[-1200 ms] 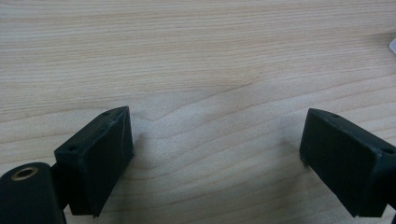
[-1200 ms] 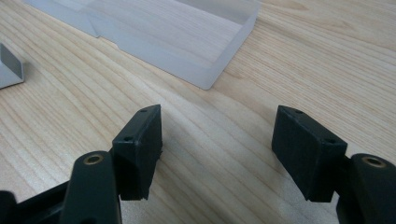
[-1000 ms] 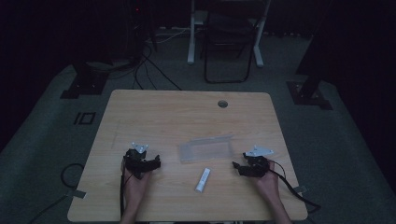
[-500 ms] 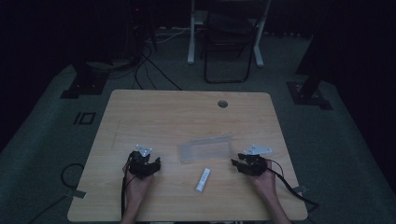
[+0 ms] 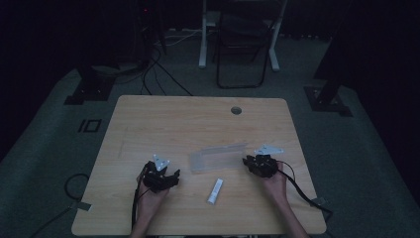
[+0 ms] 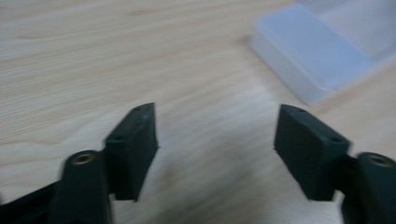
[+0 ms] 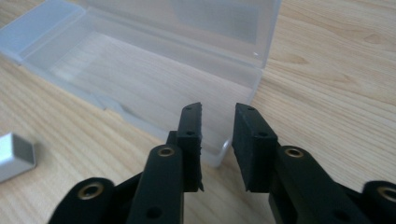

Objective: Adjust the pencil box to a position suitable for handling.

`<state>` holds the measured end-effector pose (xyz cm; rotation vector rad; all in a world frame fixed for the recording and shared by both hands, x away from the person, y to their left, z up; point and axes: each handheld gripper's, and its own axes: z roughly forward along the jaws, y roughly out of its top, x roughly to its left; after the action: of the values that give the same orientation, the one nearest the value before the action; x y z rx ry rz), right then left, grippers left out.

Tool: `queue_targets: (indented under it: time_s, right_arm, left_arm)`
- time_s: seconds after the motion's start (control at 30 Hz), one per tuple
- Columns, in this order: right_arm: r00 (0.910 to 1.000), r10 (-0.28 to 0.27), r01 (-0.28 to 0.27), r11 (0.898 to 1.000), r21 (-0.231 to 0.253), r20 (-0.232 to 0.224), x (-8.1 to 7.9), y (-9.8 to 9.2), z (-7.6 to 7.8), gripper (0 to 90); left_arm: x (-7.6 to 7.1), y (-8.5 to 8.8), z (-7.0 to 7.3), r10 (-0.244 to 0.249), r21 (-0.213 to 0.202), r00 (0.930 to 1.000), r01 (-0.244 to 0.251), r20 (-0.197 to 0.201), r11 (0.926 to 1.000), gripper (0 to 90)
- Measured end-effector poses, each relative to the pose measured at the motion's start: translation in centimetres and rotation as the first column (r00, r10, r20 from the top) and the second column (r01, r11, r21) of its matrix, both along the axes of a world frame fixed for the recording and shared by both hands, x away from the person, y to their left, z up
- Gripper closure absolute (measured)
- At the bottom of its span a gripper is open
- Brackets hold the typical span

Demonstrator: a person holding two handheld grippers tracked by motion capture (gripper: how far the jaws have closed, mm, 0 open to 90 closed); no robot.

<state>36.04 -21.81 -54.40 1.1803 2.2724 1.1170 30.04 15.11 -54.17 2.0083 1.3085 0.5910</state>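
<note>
Pale wooden tabletop (image 5: 163, 119) carries the clear plastic hinged box (image 7: 154, 70) just ahead of my right gripper (image 7: 217, 126), jaws narrowly parted, just closing, empty; my left gripper (image 6: 215, 140) gapes wide, empty.

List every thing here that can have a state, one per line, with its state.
clear plastic box: open, lid raised, nothing inside, resting on the table.
small white stick-shaped item: lying flat on the table, apart from the box, untouched.
left gripper: jaws wide apart, just been opening, nothing between them.
right gripper: jaws nearly together, just been closing, nothing between them, just short of the box's near edge.
</note>
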Motion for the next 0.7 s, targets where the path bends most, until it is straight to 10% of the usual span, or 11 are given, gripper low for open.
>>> queue_targets:
  time_s: [0.2, 0.7]
  right_arm:
    - [0.999, -0.027, 0.028, 0.999, 0.024, -0.037, 0.9, 0.5, -0.4, 77.3]
    - [0.9953, 0.096, -0.096, 0.995, -0.014, -0.012, 2.1, 5.2, -0.4, 82.5]
  left_arm:
    - [-0.3, -1.4, 0.0, -0.083, -0.01, 0.9966, 0.083, 0.006, 0.9965, 28.3]
    - [-0.1, -1.0, -0.2, -0.079, 0.015, 0.9963, 0.079, 0.034, 0.9968, 20.9]
